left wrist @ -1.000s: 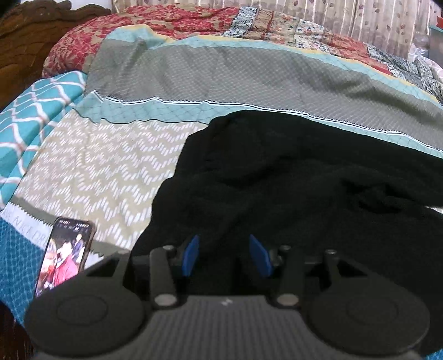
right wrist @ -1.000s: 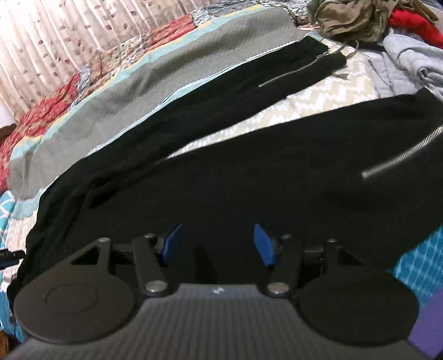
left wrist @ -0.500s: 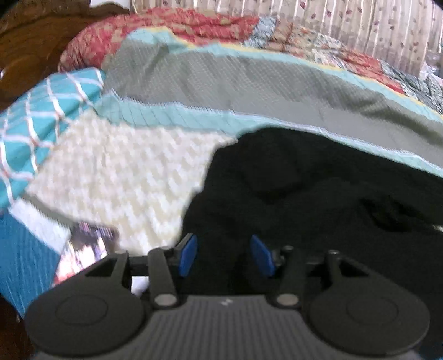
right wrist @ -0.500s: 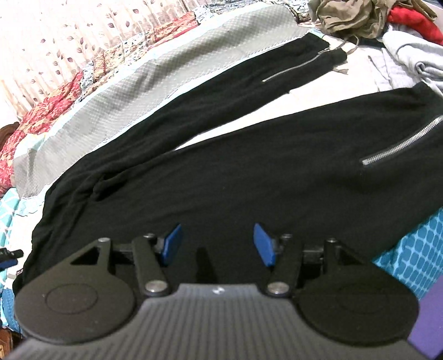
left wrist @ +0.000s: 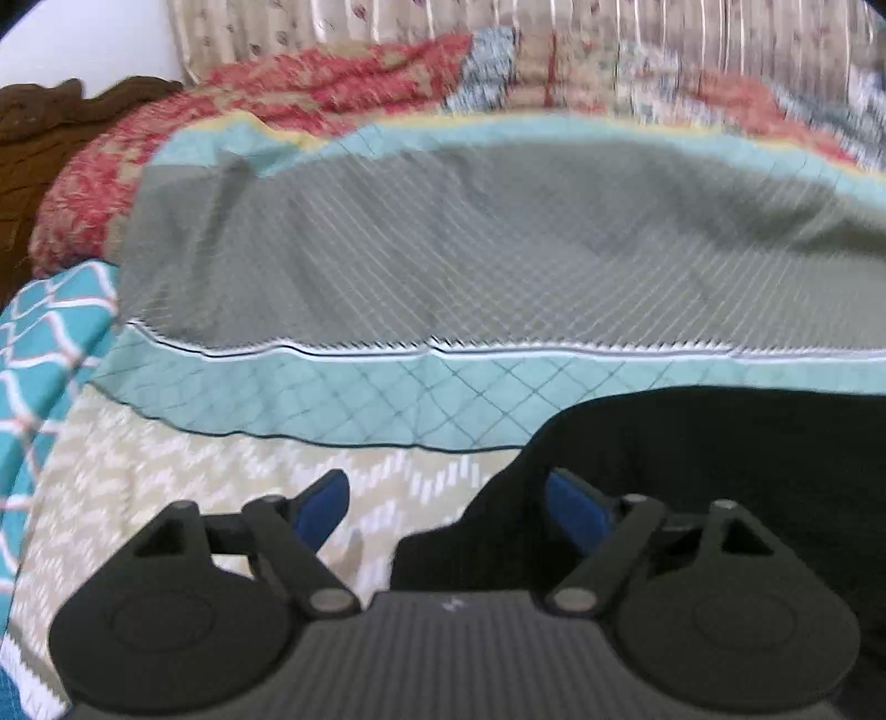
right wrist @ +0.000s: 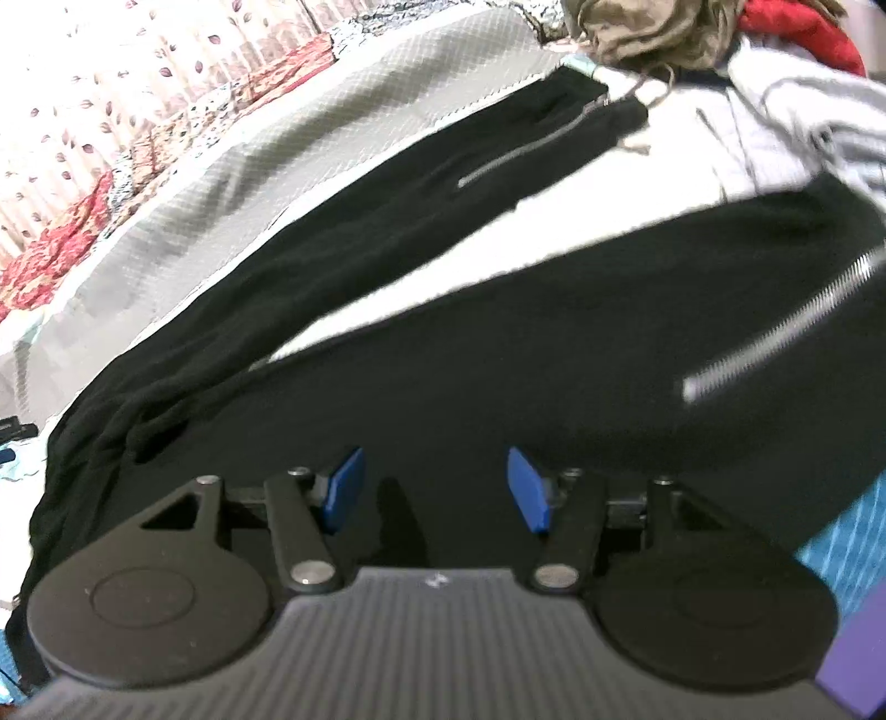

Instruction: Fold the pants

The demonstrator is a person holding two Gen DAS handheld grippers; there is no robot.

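Black pants (right wrist: 498, 343) lie spread on the bed, both legs running up to the right, each with a silver zipper (right wrist: 786, 327). In the left wrist view only the waist end of the pants (left wrist: 720, 471) shows at lower right. My left gripper (left wrist: 448, 504) is open and empty, straddling the edge of the waist, its right finger over black cloth and its left finger over the bedspread. My right gripper (right wrist: 432, 487) is open and empty, low over the near leg.
A patterned bedspread (left wrist: 443, 249) in grey, teal and beige covers the bed. A dark wooden headboard (left wrist: 50, 127) stands at the far left. A pile of other clothes (right wrist: 747, 50) lies at the top right by the pants' cuffs. A curtain (right wrist: 111, 72) hangs behind the bed.
My left gripper has moved left and forward to the waist edge, and its jaws have opened wider; the phone has left its view. My right gripper has dropped closer to the near leg.
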